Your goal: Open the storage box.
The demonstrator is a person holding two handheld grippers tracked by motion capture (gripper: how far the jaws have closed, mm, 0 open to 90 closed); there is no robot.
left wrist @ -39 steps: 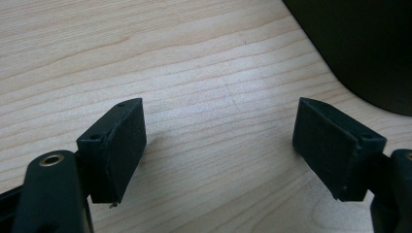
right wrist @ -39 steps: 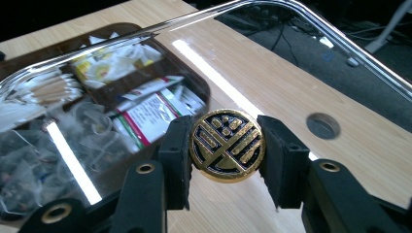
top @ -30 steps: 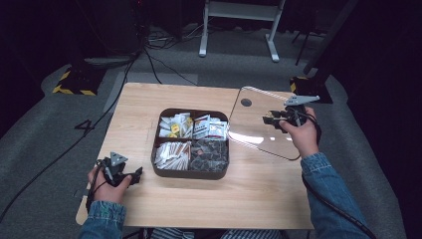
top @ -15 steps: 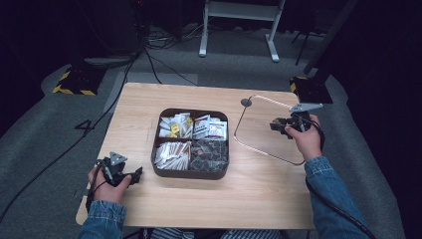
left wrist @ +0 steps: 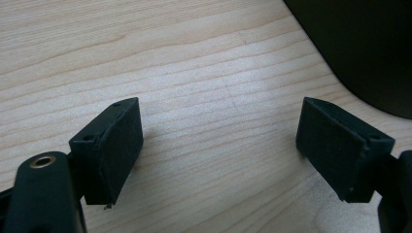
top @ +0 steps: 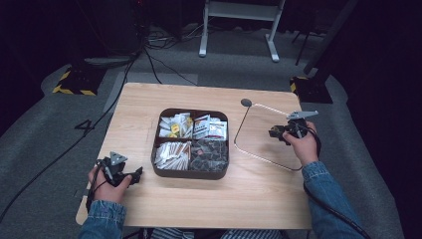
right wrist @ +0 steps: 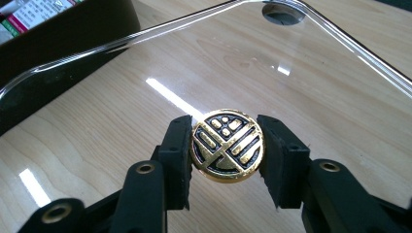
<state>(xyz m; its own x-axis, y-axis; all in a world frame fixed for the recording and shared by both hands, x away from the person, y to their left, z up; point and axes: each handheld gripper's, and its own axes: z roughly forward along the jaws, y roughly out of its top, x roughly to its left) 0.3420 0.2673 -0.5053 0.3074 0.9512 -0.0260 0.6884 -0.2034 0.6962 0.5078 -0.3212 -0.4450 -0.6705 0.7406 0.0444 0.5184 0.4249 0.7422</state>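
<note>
Clear lid [top: 263, 134] low over the table at right, its gold knob [right wrist: 227, 145] pinched in the right gripper [top: 281, 132], forearm up from lower right.

Clear lid [right wrist: 145, 82] with a gold-and-black patterned knob [right wrist: 227, 145], dark brown tray [top: 190, 173] beside it, pale wood-grain counter [top: 199, 204], black hand-held gripper [right wrist: 227, 155] pads, blue denim sleeves [top: 328, 194]
</note>
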